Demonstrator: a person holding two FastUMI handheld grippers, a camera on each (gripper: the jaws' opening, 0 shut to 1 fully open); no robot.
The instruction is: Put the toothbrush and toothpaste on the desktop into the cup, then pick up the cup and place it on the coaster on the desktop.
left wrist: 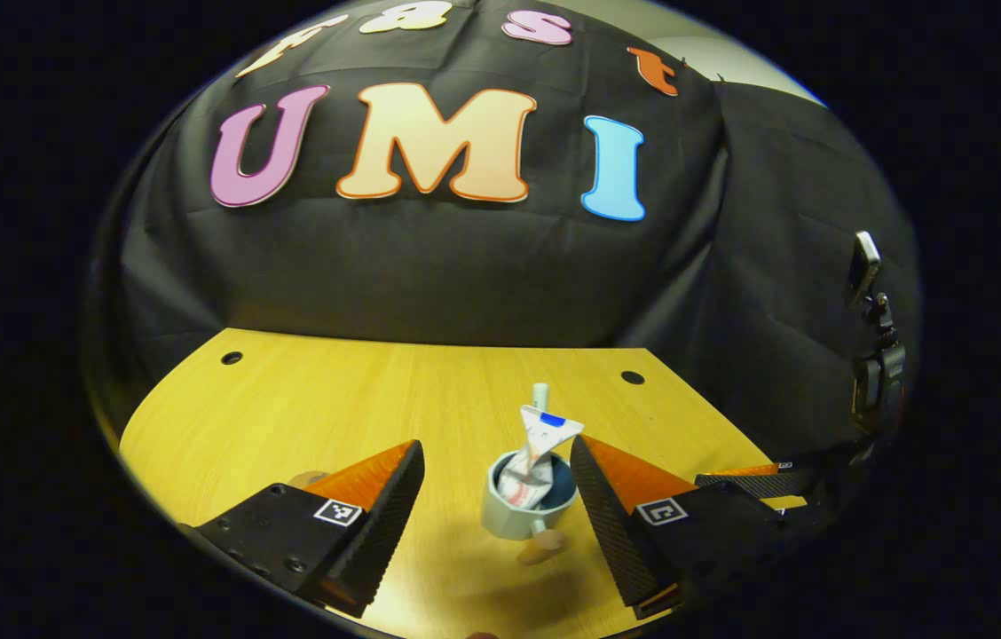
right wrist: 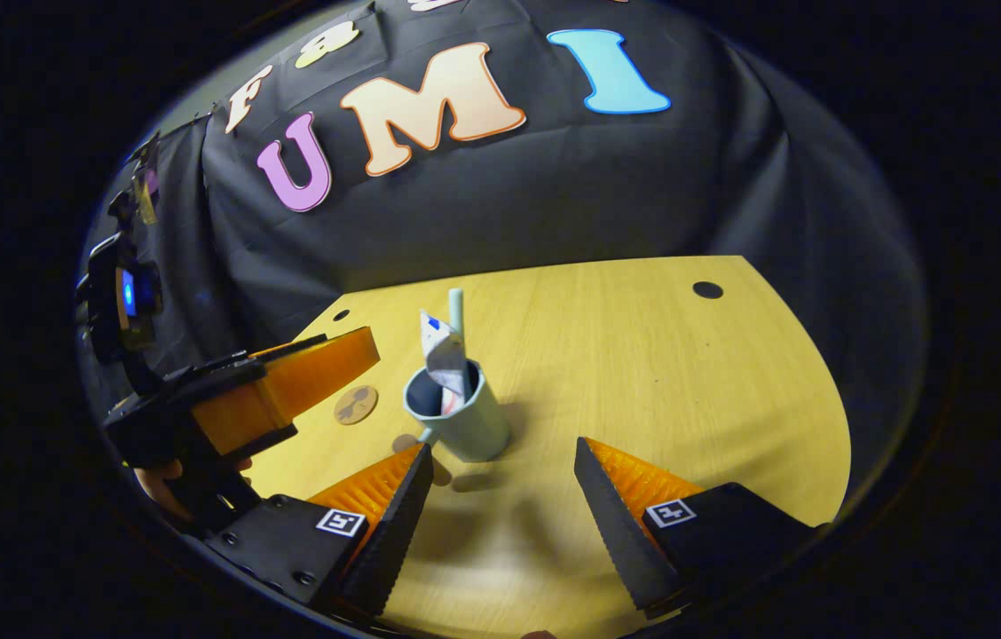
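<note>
Toothpaste [left wrist: 543, 444] print unreadable, in cup [right wrist: 465, 417]; both hand-held grippers released, empty.

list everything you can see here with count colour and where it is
cup: 1, pale grey-blue, upright mid-desk
toothpaste: 1, white tube, standing in the cup
toothbrush: 1, pale handle, standing in the cup
coaster: 1, brown, round, flat on the desk beside the cup
desk: 1, yellow wood, with dark holes near the back edge
left gripper: 1, open, fingers either side of the cup, not touching it
right gripper: 1, open, just short of the cup
</note>
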